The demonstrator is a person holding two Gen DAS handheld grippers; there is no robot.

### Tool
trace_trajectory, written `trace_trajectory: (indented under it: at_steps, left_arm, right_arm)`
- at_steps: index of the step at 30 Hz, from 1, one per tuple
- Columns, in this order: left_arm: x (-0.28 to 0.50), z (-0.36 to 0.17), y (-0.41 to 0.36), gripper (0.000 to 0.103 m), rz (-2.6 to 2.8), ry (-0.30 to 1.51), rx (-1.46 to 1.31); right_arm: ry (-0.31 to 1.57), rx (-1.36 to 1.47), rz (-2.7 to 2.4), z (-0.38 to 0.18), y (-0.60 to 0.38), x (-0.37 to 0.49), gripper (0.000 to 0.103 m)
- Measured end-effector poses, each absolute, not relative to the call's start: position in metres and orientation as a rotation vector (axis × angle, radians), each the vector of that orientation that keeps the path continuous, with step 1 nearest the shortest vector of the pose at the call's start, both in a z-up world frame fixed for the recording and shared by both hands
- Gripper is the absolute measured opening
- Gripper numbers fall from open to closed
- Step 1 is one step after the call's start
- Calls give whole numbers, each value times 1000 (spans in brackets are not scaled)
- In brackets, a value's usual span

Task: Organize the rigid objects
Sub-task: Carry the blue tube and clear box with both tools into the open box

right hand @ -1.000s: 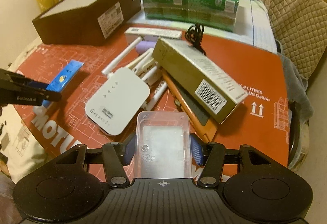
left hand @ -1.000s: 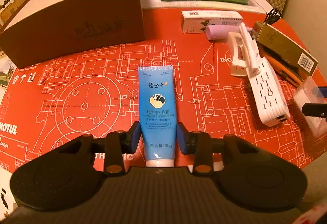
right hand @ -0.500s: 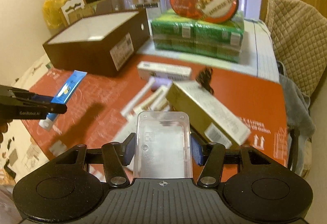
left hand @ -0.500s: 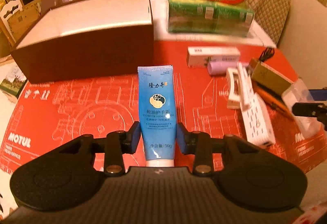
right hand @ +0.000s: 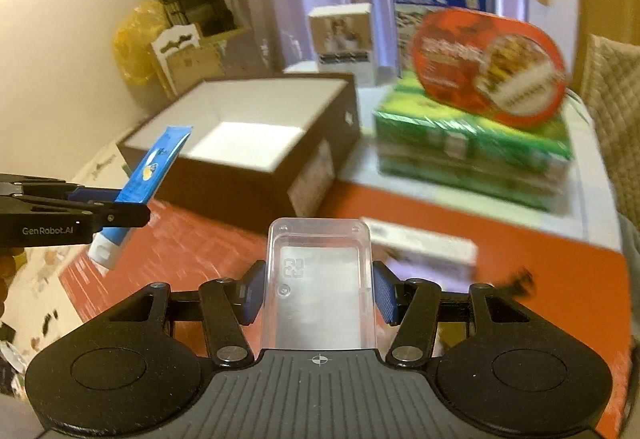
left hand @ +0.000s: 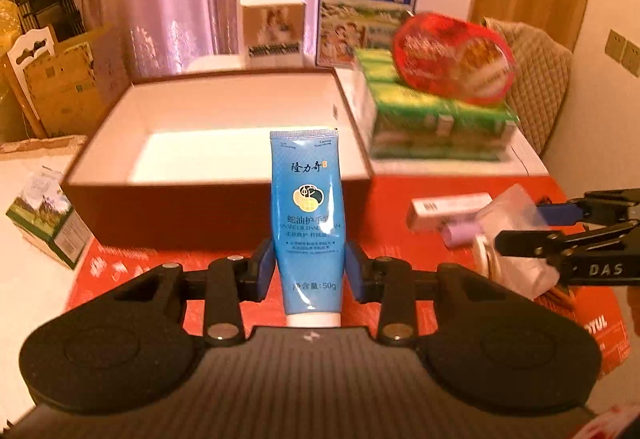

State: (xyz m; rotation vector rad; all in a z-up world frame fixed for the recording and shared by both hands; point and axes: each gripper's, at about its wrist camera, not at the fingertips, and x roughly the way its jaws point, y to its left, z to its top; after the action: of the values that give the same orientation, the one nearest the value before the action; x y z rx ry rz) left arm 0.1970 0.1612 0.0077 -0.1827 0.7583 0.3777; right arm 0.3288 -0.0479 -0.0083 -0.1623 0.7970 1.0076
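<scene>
I have both loads in hand and I judge this to be the carry step, with the drop into the brown box (left hand: pixel 224 215) next. My left gripper (left hand: pixel 310 271) has its fingers set narrow, pads pressed on either side of the blue hand-cream tube (left hand: pixel 306 215); the tube's crimped end stands up beyond the fingertips and its white cap sits back toward the gripper body. My right gripper (right hand: pixel 318 297) has its fingers set wider, closed on the sides of the clear plastic case (right hand: pixel 320 279), which pokes out ahead of the fingertips. The box lies ahead of and beyond both sets of fingers, open, its white floor showing bare where I can see it. The next move, as I read it, calls for carrying each load forward over the near wall, lowering it past the rim, and only then opening the fingers, one hand at a time so the two do not crowd each other. The near inside corner of the box is hidden behind the tube, the far clutter is smeared by blur, and I cannot tell whether the clear case holds anything.
</scene>
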Motion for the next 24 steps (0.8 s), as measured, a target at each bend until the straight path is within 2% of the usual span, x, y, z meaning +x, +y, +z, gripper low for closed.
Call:
trace_trajectory:
  at_steps: [13, 24]
  left_arm:
    - [229, 45, 269, 32, 383, 694, -150]
    - [270, 33, 344, 32, 389, 718, -165]
  right_arm:
    - [744, -108, 1023, 24, 83, 358, 52]
    - [789, -101, 939, 17, 171, 388, 52]
